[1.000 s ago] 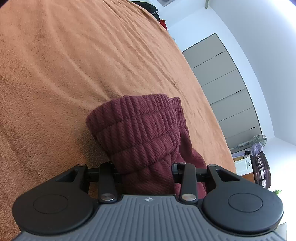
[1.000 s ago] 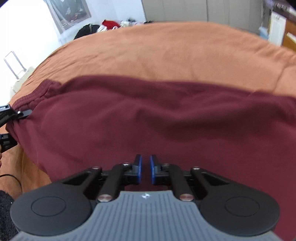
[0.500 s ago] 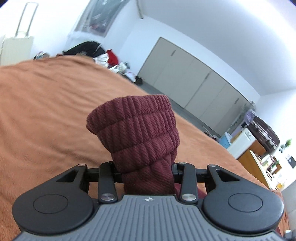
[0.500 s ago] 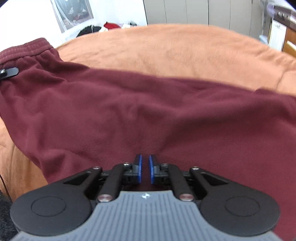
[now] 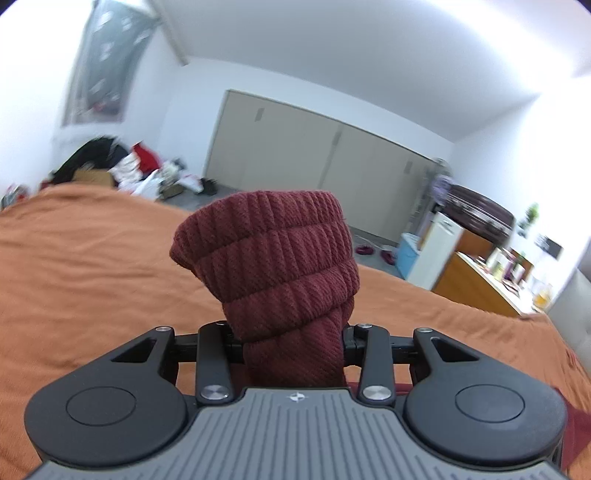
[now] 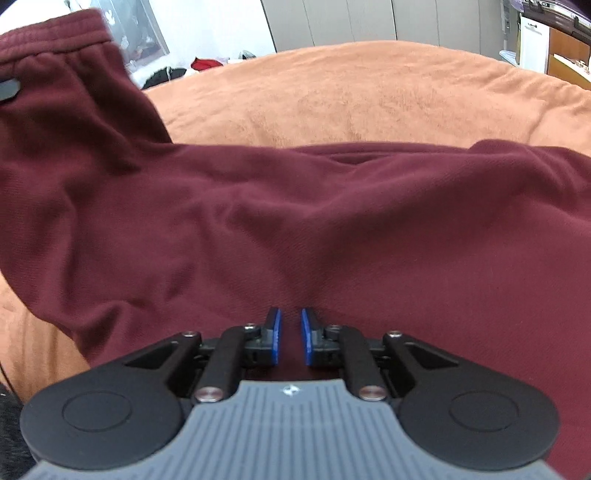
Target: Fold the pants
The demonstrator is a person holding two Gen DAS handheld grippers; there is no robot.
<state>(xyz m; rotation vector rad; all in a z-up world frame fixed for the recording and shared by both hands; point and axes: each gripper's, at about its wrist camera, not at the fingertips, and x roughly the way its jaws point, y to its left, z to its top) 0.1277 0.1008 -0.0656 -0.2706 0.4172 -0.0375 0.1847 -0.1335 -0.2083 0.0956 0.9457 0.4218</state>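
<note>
The maroon pants (image 6: 332,221) lie across the orange bedspread (image 6: 369,92) in the right wrist view. Their waistband end (image 6: 55,33) is lifted high at the upper left, where a black finger of the left gripper (image 6: 8,89) shows at the frame's edge. In the left wrist view my left gripper (image 5: 291,341) is shut on the bunched ribbed waistband (image 5: 273,251), which stands up between its fingers. My right gripper (image 6: 291,336) hovers low over the middle of the pants. Its jaws are opening, with a narrow gap between the blue pads (image 6: 275,332); the pads press on no cloth.
Beyond the bed stand grey wardrobe doors (image 5: 314,158). A pile of clothes (image 5: 122,166) lies on the floor at the far left. A white and wooden counter (image 5: 472,273) with small items is at the right. Bare orange bedspread (image 5: 74,258) stretches left of the waistband.
My left gripper has risen and rolled level, lifting the waistband off the bed and up at the left. The right gripper's pads, nearly together before, have parted slightly.
</note>
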